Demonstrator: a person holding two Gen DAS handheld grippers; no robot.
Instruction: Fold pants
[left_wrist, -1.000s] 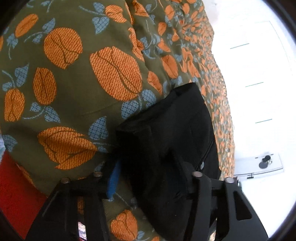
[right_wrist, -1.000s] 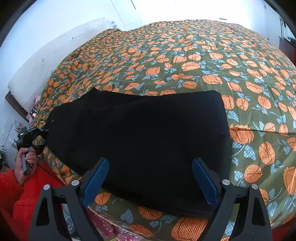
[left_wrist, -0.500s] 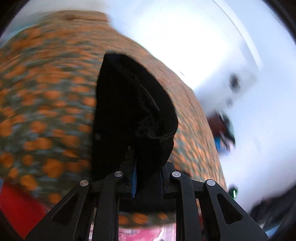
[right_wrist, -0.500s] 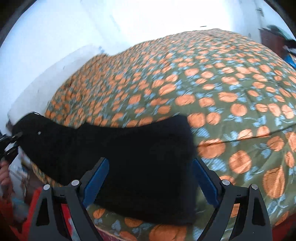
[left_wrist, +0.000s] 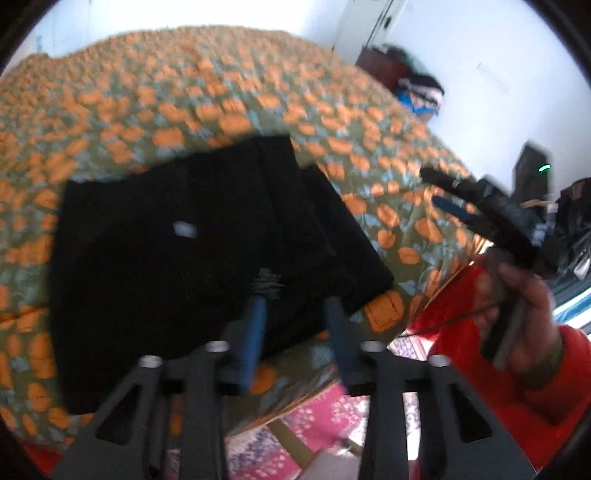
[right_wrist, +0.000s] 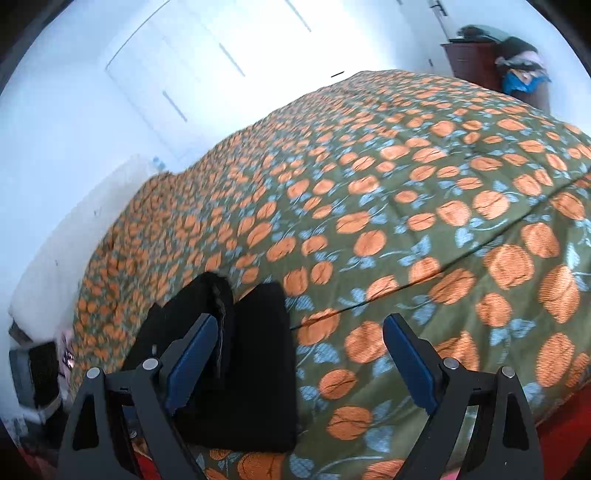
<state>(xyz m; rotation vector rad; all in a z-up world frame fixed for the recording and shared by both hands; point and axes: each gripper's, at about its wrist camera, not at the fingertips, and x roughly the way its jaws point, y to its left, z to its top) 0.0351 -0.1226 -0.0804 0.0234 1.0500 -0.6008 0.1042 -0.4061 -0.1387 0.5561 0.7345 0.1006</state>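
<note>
Both jaws apart; pants (left_wrist: 192, 258) folded beyond left gripper (left_wrist: 295, 302).

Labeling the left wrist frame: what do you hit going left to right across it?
Black pants on the floral bedspread → left gripper → hand in red sleeve gripping the right gripper.

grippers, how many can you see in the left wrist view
2. The left gripper is at the bottom centre, over the folded black pants. The right gripper is at the right edge, held in a hand.
</note>
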